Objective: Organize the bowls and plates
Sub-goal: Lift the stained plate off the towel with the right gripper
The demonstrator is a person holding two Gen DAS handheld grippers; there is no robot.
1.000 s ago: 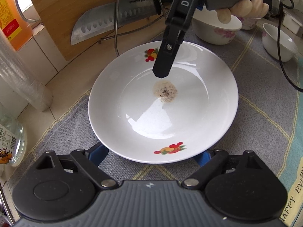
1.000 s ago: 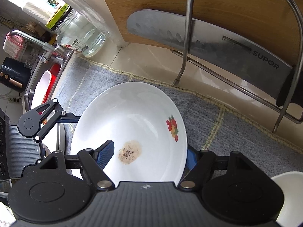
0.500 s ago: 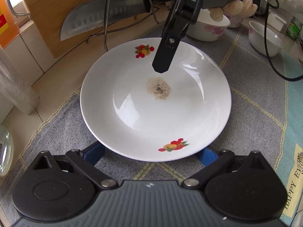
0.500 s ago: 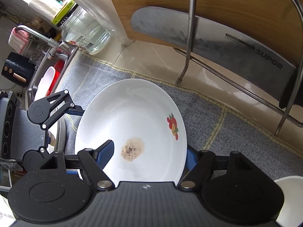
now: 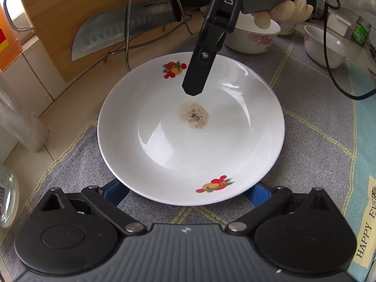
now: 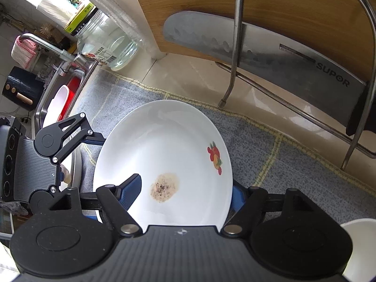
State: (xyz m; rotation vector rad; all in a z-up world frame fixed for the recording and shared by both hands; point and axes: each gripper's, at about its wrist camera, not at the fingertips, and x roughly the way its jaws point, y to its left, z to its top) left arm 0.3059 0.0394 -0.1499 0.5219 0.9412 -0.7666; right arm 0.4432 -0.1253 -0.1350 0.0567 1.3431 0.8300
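Note:
A white plate (image 5: 188,145) with red fruit prints and a brown stain in its middle is held tilted over a grey cloth. It also shows in the right wrist view (image 6: 164,150). My right gripper (image 6: 185,189) is shut on the plate's rim, one finger (image 5: 197,75) over the inside and the other beneath. My left gripper (image 5: 188,189) is open, its blue fingertips (image 5: 115,191) spread wide beneath the plate's near edge. White bowls (image 5: 253,37) with pink flowers stand behind.
A knife (image 5: 122,30) rests in a wire rack (image 6: 237,47) against a wooden board (image 5: 70,11). A glass jar (image 6: 110,44) stands at the left. A sink (image 6: 58,98) with a faucet lies beyond the cloth (image 5: 317,122). A small white bowl (image 5: 324,47) and a cable (image 5: 331,65) are at the right.
The left gripper has drawn back a little from the plate, so the plate shows smaller and farther off. The right gripper keeps its hold on the rim.

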